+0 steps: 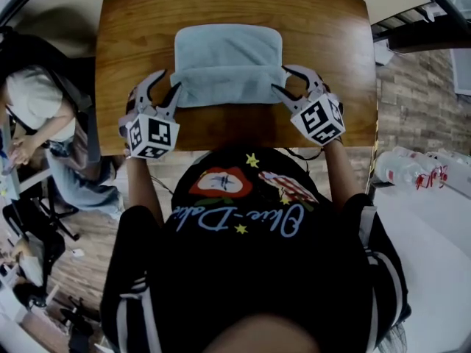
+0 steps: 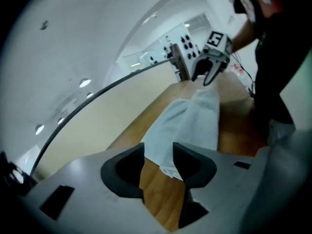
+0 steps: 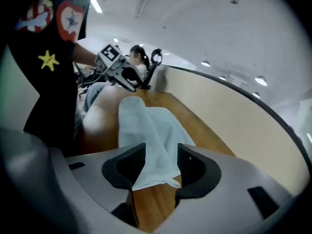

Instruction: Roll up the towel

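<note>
The pale blue towel (image 1: 228, 61) lies on the wooden counter (image 1: 132, 43), its long axis running left to right and its near edge rolled over. The left claw (image 1: 168, 85) and right claw (image 1: 282, 79) stand spread at the roll's two ends, pinching nothing.

A bystander (image 1: 33, 109) (far left) is cut off at the edge.

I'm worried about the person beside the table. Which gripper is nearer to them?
Left. The left gripper is at the towel's end on that person's side; the right gripper is at the towel's far end.
</note>
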